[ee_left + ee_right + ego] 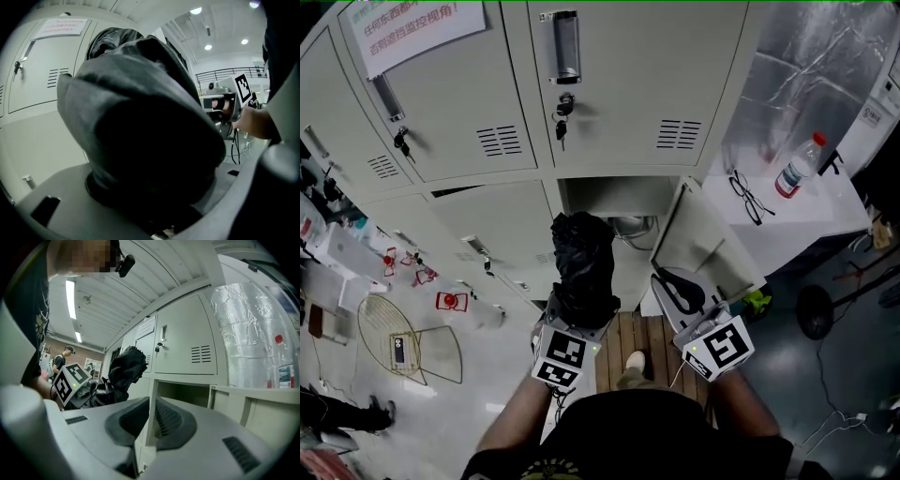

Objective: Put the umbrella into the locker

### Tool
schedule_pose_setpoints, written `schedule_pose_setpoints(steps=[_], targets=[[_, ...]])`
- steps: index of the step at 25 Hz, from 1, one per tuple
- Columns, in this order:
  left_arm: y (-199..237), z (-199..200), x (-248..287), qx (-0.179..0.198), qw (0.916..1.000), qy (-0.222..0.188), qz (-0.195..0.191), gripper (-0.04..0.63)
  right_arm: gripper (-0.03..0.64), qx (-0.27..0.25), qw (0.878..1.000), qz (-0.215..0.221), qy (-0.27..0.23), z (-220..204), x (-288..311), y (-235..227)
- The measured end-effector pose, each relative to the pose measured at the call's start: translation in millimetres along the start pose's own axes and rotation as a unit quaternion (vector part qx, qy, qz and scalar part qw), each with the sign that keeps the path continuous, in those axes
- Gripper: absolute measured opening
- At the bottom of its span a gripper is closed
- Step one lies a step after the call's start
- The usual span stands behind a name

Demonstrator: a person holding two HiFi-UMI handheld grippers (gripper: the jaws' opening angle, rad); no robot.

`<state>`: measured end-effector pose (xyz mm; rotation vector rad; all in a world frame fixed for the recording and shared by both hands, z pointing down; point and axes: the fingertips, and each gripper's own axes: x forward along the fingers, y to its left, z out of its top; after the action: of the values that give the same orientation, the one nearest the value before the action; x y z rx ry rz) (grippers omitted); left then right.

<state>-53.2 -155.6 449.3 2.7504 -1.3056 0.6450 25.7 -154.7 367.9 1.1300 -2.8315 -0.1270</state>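
Head view: the left gripper is clenched on a black folded umbrella. The umbrella stands up out of its jaws in front of a bank of grey lockers. The umbrella is outside the open locker, with its far end just left of the opening. The locker's door is swung out to the right. The right gripper is near that door's near edge, right of the umbrella, and holds nothing. Farther right, a white counter carries a bottle and glasses. Keys hang in the closed door above the open locker.

Left gripper view: the umbrella's dark fabric fills most of the picture, wedged between the two grey jaws, which press on it from both sides. A closed locker door with a paper notice shows at the left. The right gripper's marker cube and the hand holding that gripper show at the right.

Right gripper view: the jaws are released, a narrow gap apart. Only the locker's frame post shows through the gap, and nothing is gripped. The open locker lies straight ahead, with its door at the right. The umbrella is to the left of the opening, above the left gripper's marker cube. The bottle stands at the far right.
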Motion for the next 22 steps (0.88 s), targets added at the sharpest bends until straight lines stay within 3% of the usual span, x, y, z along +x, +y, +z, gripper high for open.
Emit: schedule_pose_setpoints(steps=[22], targets=[[22.9, -21.1, 67.3, -0.023, 0.9987, 0.045, -0.006, 0.293, 0.035, 0.023, 0.999, 0.04, 0.016, -28.0, 36.5, -30.1]])
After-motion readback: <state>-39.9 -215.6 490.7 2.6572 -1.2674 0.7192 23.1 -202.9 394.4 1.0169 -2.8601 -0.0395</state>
